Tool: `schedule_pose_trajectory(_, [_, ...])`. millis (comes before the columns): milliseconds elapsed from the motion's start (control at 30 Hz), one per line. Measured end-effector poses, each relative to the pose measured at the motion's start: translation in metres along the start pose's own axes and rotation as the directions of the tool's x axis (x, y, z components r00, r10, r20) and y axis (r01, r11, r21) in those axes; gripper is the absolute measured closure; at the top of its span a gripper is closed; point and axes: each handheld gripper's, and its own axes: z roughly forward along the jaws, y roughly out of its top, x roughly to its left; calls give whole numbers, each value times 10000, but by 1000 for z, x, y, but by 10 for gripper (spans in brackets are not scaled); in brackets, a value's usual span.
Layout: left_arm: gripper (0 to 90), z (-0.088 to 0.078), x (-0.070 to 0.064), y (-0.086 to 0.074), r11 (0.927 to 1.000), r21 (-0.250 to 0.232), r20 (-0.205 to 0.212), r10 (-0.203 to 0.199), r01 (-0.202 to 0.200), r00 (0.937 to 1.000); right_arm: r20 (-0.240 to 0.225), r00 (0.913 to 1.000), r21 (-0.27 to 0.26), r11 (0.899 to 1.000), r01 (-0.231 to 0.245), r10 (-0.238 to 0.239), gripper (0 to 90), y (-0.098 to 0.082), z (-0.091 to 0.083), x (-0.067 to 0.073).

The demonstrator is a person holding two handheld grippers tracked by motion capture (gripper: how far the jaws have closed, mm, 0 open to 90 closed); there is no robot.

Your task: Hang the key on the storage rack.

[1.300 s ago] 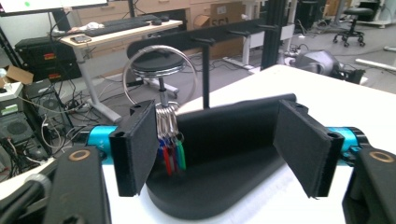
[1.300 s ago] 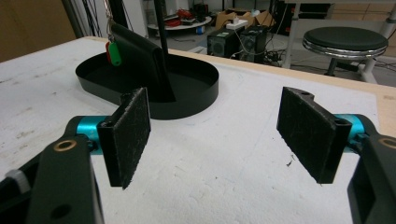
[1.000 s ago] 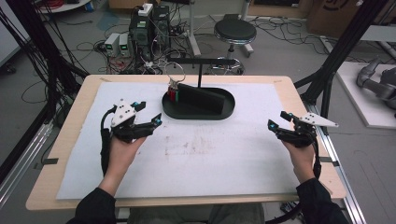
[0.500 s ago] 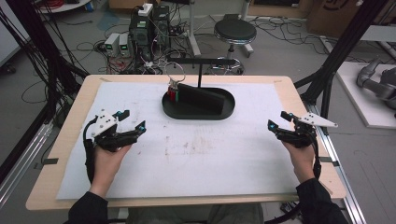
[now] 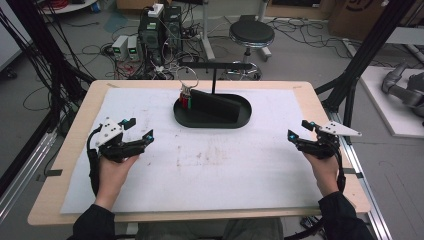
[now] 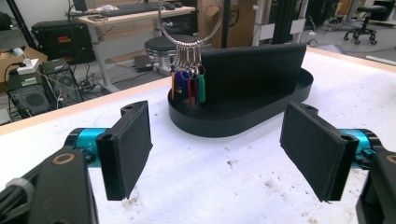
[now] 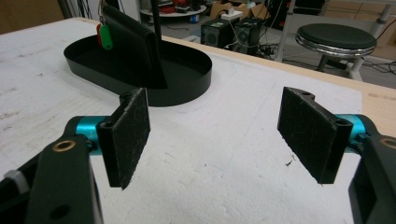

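Now the key ring point(image 5: 187, 90) with its coloured tags hangs at the left end of the black tray point(image 5: 240, 119) mid-bench, well apart from both tongs; the left tongs point(image 5: 137, 131), jaws just opening wide and empty, point toward it; the right tongs point(image 5: 298, 129) gape empty too.

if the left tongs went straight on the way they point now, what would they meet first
Probably the black oval tray: the left tongs stand open and empty, aimed at its near wall across bare white mat. Depth is unclear.
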Motion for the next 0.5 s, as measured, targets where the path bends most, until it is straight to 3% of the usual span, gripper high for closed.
schedule_pose_trajectory(500, [242,-2,5,-4,9997,183,-78,-130,131,9999,25,10000,13,10000,-34,34,247,0,0,0])
